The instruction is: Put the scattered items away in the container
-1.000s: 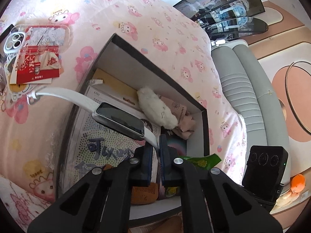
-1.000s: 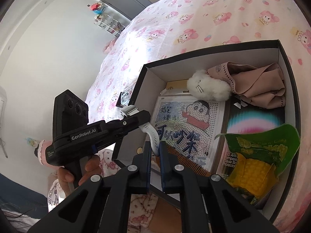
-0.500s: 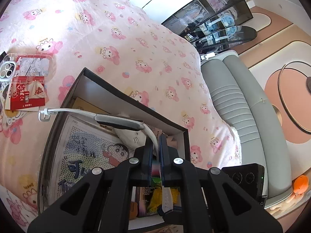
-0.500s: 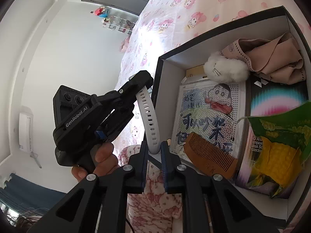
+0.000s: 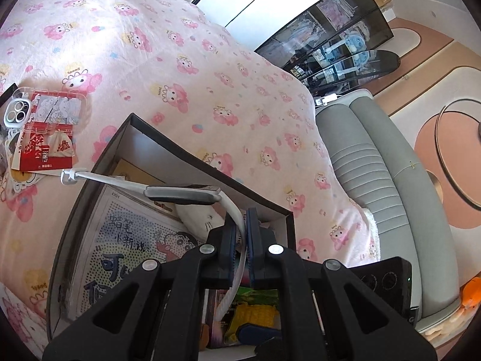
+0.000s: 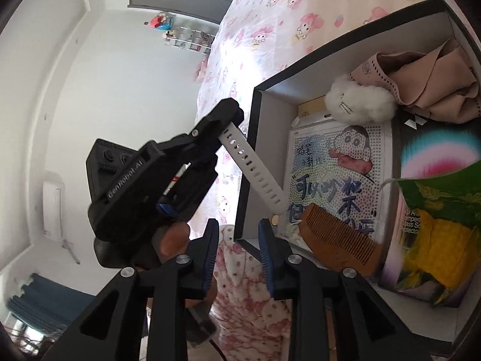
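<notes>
White-strapped smartwatch (image 5: pixel 180 194) with grey case pinched by left tongs (image 5: pixel 240 240) above box (image 5: pixel 192 158); right tongs (image 6: pixel 237 240) wide

Pink-print bedspread (image 5: pixel 210 69), grey padded headboard (image 5: pixel 375 162), white walls (image 6: pixel 99 75), perhaps blue curtains (image 6: pixel 27 300).

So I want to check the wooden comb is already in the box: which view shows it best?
The right wrist view: the wooden comb lies whole on the printed sheet inside the box. In the left wrist view the gripper hides it.
</notes>
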`<move>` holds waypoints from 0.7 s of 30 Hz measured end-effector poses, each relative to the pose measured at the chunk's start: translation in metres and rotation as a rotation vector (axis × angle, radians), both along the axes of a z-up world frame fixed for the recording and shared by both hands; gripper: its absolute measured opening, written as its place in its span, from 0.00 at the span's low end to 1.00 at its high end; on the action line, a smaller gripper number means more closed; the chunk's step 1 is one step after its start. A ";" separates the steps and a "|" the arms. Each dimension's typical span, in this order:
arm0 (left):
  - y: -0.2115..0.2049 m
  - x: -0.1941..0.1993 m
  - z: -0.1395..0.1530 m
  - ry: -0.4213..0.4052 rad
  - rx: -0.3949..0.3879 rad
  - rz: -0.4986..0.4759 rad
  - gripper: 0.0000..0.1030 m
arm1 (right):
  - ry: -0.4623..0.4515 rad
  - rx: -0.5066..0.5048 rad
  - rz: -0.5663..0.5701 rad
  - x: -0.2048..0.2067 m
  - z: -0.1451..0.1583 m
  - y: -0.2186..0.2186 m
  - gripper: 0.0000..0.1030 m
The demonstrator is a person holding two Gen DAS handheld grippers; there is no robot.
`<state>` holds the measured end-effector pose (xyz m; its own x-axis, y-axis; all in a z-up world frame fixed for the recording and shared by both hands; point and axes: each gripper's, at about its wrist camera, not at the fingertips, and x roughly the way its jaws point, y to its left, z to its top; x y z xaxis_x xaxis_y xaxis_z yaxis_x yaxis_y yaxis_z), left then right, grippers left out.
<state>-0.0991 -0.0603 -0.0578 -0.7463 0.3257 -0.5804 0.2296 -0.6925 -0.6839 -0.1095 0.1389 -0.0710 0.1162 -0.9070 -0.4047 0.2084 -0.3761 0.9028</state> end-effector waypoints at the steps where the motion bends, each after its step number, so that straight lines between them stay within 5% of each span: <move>1: 0.002 0.001 -0.003 -0.005 0.006 -0.001 0.04 | 0.001 0.001 -0.029 -0.002 0.000 0.004 0.30; 7: 0.012 0.007 -0.017 -0.033 0.046 -0.013 0.04 | -0.023 0.080 -0.182 -0.014 -0.009 0.022 0.34; 8: 0.014 0.008 -0.018 -0.036 0.047 -0.112 0.04 | -0.028 0.086 -0.188 -0.016 -0.010 0.022 0.34; 17: 0.031 0.011 -0.021 -0.038 0.025 -0.146 0.04 | 0.006 0.097 -0.275 -0.018 -0.006 0.040 0.34; 21: 0.032 0.010 -0.023 -0.041 0.021 -0.156 0.04 | -0.055 0.068 -0.241 -0.018 -0.014 0.037 0.34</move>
